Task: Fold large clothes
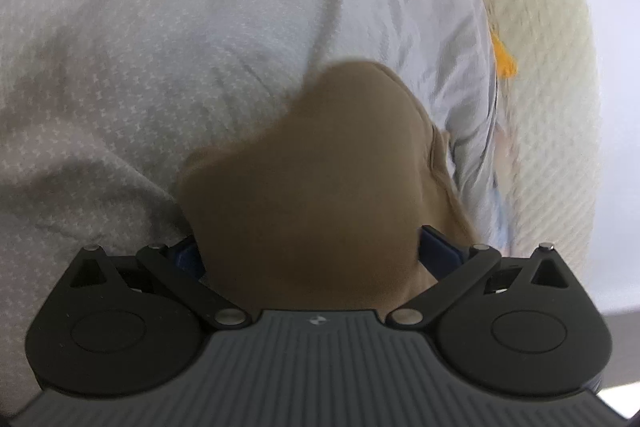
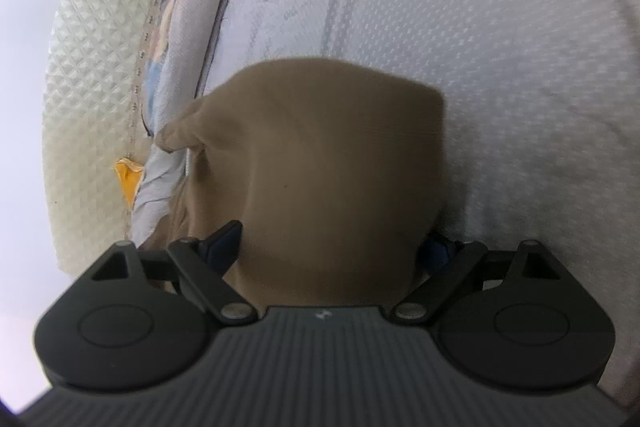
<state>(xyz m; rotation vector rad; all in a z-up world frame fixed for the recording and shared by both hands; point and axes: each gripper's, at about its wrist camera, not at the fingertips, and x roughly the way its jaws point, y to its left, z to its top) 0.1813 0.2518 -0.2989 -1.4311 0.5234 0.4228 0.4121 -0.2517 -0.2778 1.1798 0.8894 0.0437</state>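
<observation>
A tan garment (image 1: 316, 183) fills the space between the fingers of my left gripper (image 1: 310, 251) and bulges forward over the pale bed sheet (image 1: 168, 27). Only the blue finger bases show at either side; the fingertips are hidden under the cloth. In the right wrist view the same tan garment (image 2: 328, 179) is bunched between the fingers of my right gripper (image 2: 332, 247) and hides its fingertips too. One corner of the cloth points left toward the bed's edge. Both views are motion-blurred.
The patterned white sheet (image 2: 480, 47) covers the bed. A cream quilted mattress edge (image 1: 552, 87) runs along the right of the left view and the left of the right view (image 2: 100, 75). A small orange tag (image 1: 505, 61) sits at the seam (image 2: 130, 183).
</observation>
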